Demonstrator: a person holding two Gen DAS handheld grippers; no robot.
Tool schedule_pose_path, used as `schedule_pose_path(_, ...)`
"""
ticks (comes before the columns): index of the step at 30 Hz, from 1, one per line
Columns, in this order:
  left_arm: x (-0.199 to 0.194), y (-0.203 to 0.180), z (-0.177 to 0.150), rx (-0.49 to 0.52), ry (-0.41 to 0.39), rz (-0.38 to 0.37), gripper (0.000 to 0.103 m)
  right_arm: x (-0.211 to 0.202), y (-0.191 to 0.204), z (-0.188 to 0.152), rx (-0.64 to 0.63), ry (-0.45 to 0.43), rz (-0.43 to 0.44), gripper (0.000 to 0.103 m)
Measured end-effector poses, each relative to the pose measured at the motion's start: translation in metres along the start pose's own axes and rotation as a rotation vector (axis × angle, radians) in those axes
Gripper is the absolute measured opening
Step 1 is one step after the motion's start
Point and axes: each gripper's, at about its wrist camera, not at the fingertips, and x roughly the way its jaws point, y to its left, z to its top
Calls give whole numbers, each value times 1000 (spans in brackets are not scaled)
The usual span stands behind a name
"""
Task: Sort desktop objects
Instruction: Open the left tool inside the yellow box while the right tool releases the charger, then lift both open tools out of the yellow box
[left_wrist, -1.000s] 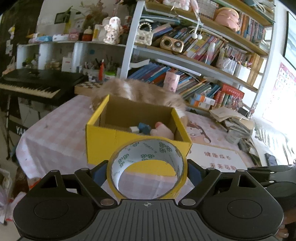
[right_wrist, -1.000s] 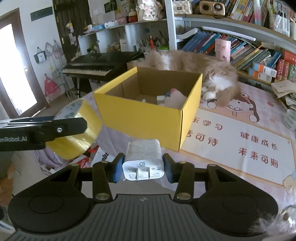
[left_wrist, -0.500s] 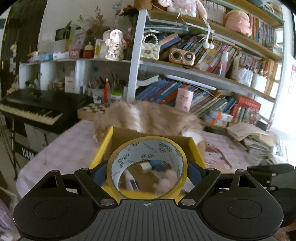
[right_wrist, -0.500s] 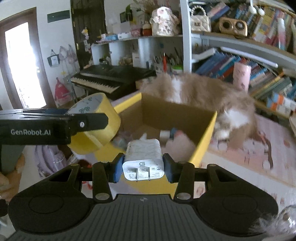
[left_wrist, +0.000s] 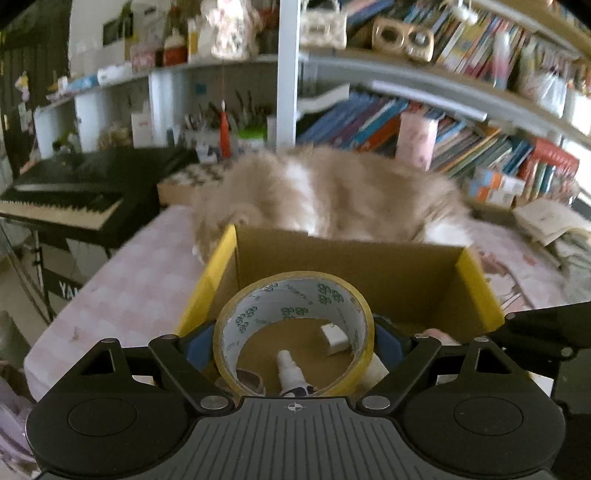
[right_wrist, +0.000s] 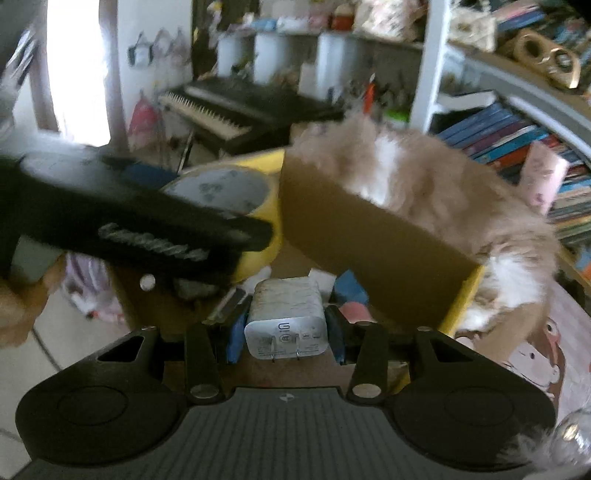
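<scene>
My left gripper (left_wrist: 293, 345) is shut on a yellow roll of tape (left_wrist: 347, 295), held over the open yellow cardboard box (left_wrist: 476, 280). Through the roll I see a small white bottle (left_wrist: 290, 373) and a white block (left_wrist: 334, 338) on the box floor. My right gripper (right_wrist: 286, 328) is shut on a white plug charger (right_wrist: 286, 314), its prongs toward the camera, also above the box (right_wrist: 373, 240). In the right wrist view the left gripper (right_wrist: 147, 236) crosses the left side with the tape roll (right_wrist: 229, 192) beside the box's inner wall.
A fluffy tan and white cat (left_wrist: 332, 195) lies right behind the box on the pink checked tablecloth (left_wrist: 125, 280). A black keyboard (left_wrist: 70, 199) stands to the left. Bookshelves (left_wrist: 461, 122) fill the back. Papers (left_wrist: 546, 221) are stacked at the right.
Both grippers have moved forward from in front of the box to over its opening, each still gripping its object. The box interior now fills the lower views.
</scene>
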Motion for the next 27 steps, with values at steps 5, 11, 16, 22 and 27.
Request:
schedule_pose_path(5,23,-7,4,52,52,4,88,15,-4,5,-21,40,34,42)
schedule_pose_path(11,30,-8,9,69,73,-12,89,20,-10,9,-7,70,41,42)
schedule_pose_path(16,24,-11,9,91,59,-18,92,18,-9,9,9,63,31,48)
schedule_pose_path(22,-10,-22,12,142,-61,-20,97,1,-8,9,72,-4,-7,56)
schedule_pose_path(27,-53,-26,10,123,-187,-36,98,-29,-5,3,119,-76,-84,57)
